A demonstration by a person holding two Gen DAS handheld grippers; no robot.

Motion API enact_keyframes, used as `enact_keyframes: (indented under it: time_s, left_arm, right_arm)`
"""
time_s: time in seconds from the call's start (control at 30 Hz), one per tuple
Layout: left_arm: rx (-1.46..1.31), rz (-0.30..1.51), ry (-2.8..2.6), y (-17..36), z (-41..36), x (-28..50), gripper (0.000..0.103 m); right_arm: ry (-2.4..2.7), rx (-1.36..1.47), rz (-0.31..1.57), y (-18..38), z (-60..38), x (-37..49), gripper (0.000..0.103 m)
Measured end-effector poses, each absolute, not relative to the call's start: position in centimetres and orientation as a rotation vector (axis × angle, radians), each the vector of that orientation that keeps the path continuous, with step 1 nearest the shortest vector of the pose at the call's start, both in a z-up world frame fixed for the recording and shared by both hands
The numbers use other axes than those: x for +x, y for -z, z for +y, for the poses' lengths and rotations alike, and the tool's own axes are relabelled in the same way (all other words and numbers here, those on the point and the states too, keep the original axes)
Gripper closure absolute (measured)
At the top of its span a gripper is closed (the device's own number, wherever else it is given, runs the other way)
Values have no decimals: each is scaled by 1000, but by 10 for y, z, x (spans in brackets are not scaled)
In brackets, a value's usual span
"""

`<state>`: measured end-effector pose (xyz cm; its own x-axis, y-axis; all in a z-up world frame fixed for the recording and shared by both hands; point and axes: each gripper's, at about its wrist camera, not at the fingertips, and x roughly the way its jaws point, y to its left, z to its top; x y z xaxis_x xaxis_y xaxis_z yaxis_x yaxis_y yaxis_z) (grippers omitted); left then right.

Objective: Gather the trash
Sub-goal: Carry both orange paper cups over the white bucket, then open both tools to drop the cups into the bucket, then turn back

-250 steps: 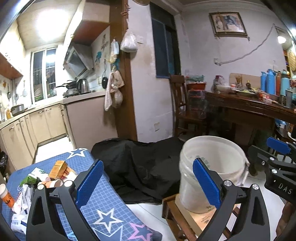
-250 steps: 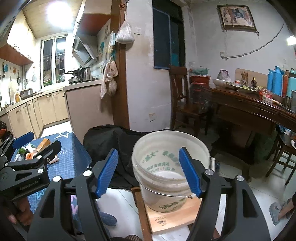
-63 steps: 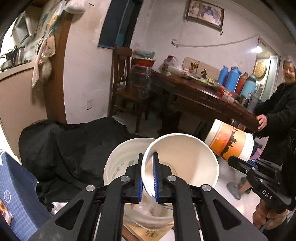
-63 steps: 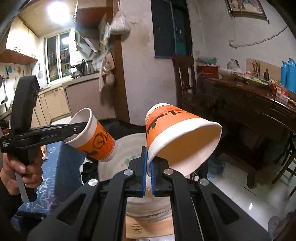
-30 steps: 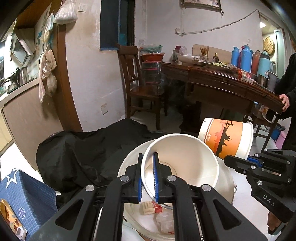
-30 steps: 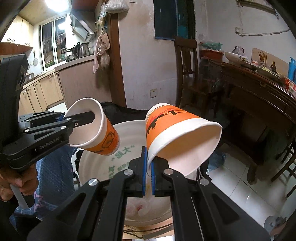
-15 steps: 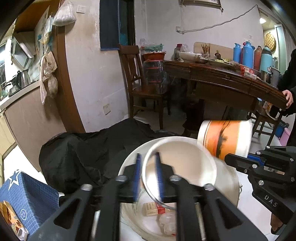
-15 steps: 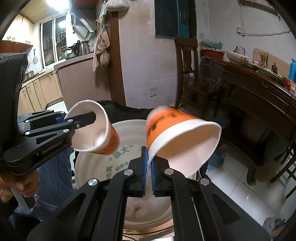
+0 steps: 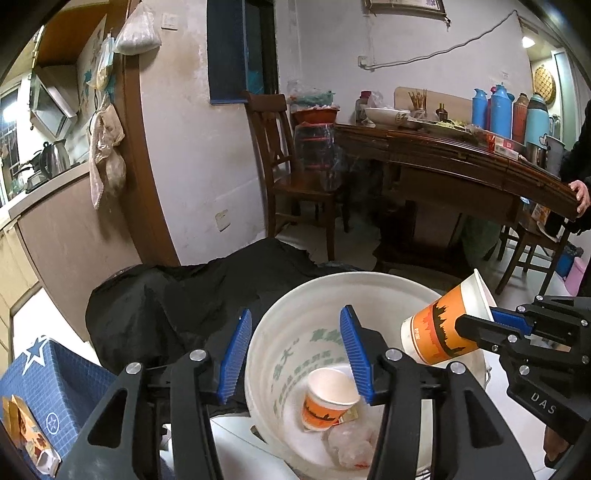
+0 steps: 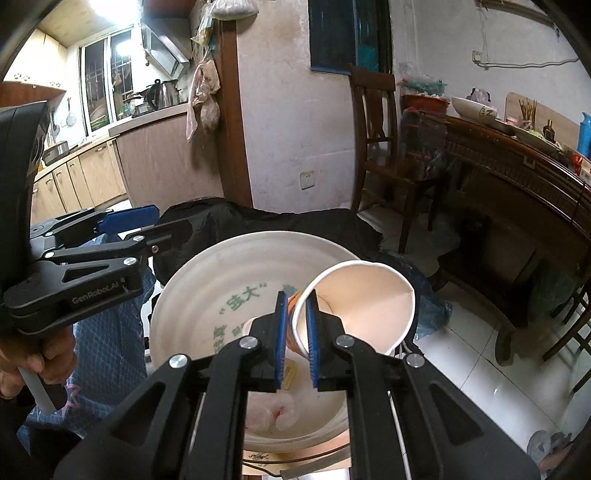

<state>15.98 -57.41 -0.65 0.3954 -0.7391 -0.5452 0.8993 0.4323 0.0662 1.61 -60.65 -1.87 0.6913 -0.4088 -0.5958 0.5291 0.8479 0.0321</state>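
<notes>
Above the white plastic bucket (image 9: 295,332), the left gripper (image 9: 295,354) was opening, with nothing between its jaws. One orange paper cup (image 9: 327,398) lay inside the bucket among crumpled wrappers (image 9: 347,446). The right gripper (image 10: 295,339) was opening, its blue pads (image 10: 311,332) astride the second cup's (image 10: 365,299) rim over the bucket.

the room is rather dim, with a cold bluish tone on the walls. a strong ceiling light (image 10: 70,11) burns out to white in the upper left of the right wrist view, and a small lamp (image 9: 527,41) glares far right in the other. both pictures are sharp in the middle, but they bend strongly at the edges, with black corners. under the dining table (image 9: 461,162) lies deep shadow.
</notes>
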Motion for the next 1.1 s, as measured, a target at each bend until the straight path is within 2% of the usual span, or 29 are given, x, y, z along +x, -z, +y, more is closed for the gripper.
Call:
enact_keyframes:
  time_s: [0.2, 0.23, 0.27, 0.33, 0.37, 0.67, 0.87, 1.1]
  left_arm:
    - [342, 469, 1057, -1, -543, 163, 51]
    - [342, 464, 1052, -2, -539, 163, 51]
    - [342, 458, 1044, -4, -536, 163, 51]
    - [342, 450, 1034, -7, -529, 164, 51]
    - [338, 448, 1031, -8, -526, 165, 51]
    - [313, 432, 1014, -13, -496, 162, 51]
    - [283, 443, 947, -1, -428, 169, 51]
    - [249, 517, 784, 27, -306, 194, 51]
  right_arm:
    - [520, 197, 607, 16, -598, 20, 94]
    - [526, 190, 610, 15, -597, 23, 92]
    - [531, 185, 612, 15, -597, 24, 88]
    - [535, 176, 606, 13, -595, 26, 57]
    - [537, 167, 603, 12, -592, 27, 56]
    - [483, 130, 574, 4, -558, 30, 56]
    - [377, 107, 572, 12, -516, 43, 56]
    - [175, 91, 631, 37, -447, 80, 73]
